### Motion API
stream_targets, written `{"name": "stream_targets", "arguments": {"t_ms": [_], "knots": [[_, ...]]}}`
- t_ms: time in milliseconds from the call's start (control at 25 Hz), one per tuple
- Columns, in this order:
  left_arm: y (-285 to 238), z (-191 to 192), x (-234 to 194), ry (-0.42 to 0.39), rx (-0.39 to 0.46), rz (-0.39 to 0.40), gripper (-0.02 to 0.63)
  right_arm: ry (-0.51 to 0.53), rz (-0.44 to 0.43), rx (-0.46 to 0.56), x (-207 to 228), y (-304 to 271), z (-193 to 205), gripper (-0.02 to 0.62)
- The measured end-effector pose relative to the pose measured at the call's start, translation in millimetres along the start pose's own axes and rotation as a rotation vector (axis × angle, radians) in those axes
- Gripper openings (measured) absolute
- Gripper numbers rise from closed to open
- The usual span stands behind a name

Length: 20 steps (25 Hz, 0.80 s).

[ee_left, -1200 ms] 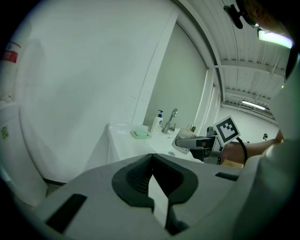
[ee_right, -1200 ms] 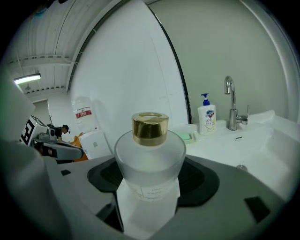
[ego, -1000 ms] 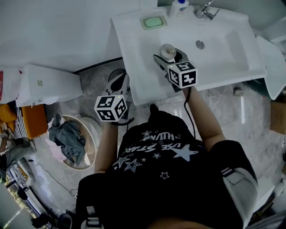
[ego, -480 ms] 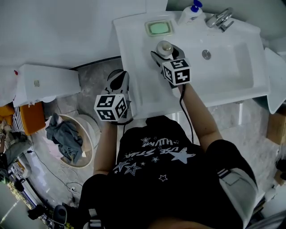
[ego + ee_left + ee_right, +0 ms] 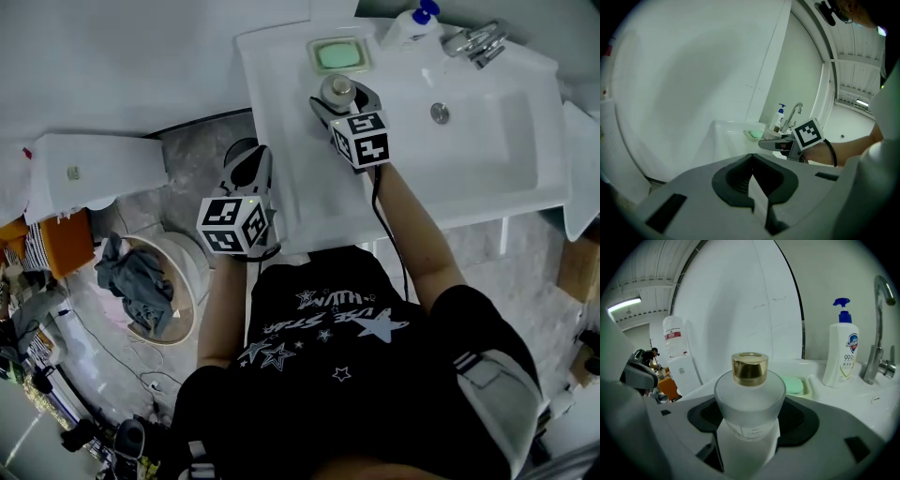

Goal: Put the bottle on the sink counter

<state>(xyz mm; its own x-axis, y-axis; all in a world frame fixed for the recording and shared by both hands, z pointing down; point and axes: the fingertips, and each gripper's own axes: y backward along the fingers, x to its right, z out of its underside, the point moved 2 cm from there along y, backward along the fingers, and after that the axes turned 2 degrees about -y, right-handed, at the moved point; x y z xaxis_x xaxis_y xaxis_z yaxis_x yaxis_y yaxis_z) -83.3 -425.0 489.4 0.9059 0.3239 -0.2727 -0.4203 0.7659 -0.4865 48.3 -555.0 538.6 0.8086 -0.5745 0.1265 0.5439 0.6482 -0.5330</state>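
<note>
- My right gripper (image 5: 343,99) has its fingers clamped on the bottle (image 5: 337,88), one on each side of the body.
- The bottle is squat and round, made of frosted, milky glass, with wide, soft shoulders.
- It has a shiny gold cap, short and cylindrical. In the right gripper view the cap stands straight up, so the bottle is upright.
- There is a small pale label low on the body. The print is too small for me to read.
- I have it over the left part of the sink tabletop (image 5: 281,112), just in front of the soap dish (image 5: 338,55) with its green bar.
- I cannot tell whether the base touches the surface.
- A white pump bottle (image 5: 410,26) with a blue top stands behind and to the right, next to the chrome faucet (image 5: 478,42).
- My left gripper (image 5: 247,161) hangs off the front left edge of the sink, over the grey floor (image 5: 192,159).
- Its fingers are drawn together with nothing between them.
</note>
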Motion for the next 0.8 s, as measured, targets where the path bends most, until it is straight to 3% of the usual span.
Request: {"name": "stream_targets", "arguments": {"t_ms": [800], "knots": [[20.6, 8.9, -1.7, 0.031, 0.012, -0.049, 0.007, 0.094, 0.019, -0.047, -7.6, -10.7, 15.7, 0.322]]}}
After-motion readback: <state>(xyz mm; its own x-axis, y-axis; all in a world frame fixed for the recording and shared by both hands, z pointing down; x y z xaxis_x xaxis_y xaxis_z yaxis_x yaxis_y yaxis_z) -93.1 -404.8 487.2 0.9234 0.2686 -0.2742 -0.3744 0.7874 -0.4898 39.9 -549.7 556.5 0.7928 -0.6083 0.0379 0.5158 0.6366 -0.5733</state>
